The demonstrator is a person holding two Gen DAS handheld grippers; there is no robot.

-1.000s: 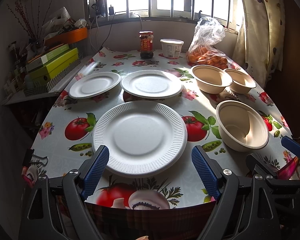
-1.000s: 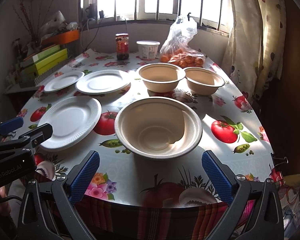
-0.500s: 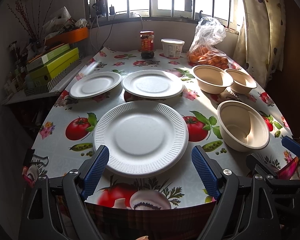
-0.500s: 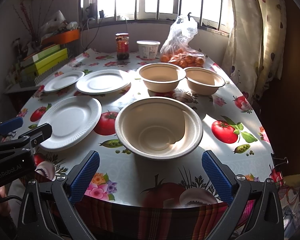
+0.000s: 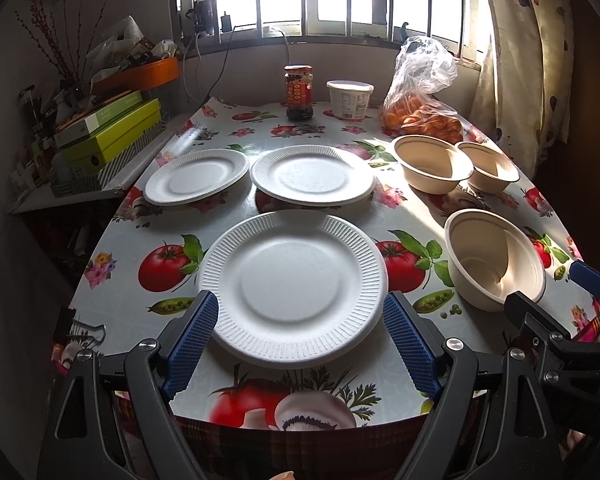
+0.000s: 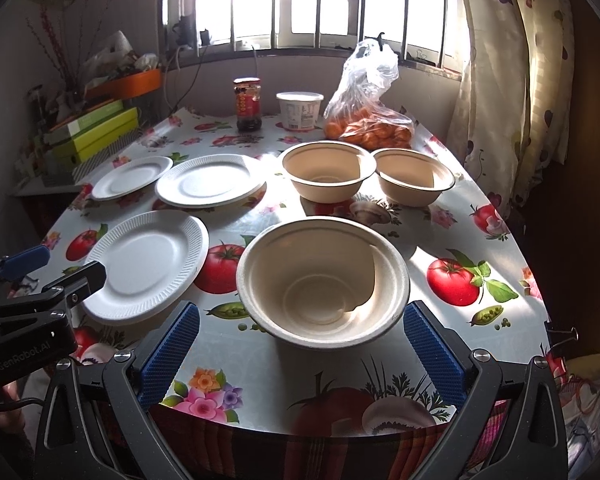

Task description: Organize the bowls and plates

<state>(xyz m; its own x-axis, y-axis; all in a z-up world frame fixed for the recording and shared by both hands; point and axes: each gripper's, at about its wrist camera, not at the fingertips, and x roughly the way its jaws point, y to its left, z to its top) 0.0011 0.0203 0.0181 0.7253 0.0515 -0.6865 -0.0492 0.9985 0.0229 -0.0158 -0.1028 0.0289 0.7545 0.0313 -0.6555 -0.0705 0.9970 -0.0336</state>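
With both tongs gaping wide and holding nothing — the left gripper (image 5: 300, 340) framing the near plate (image 5: 292, 288) at lower centre, the right gripper (image 6: 300, 350) framing the near bowl (image 6: 323, 280) — each should pinch a rim edge, not straddle it.

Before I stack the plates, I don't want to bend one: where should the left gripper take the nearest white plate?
Grip the near plate by its ribbed near rim, coming in low from the table's front edge: it lies flat, and the open left gripper already faces that edge.
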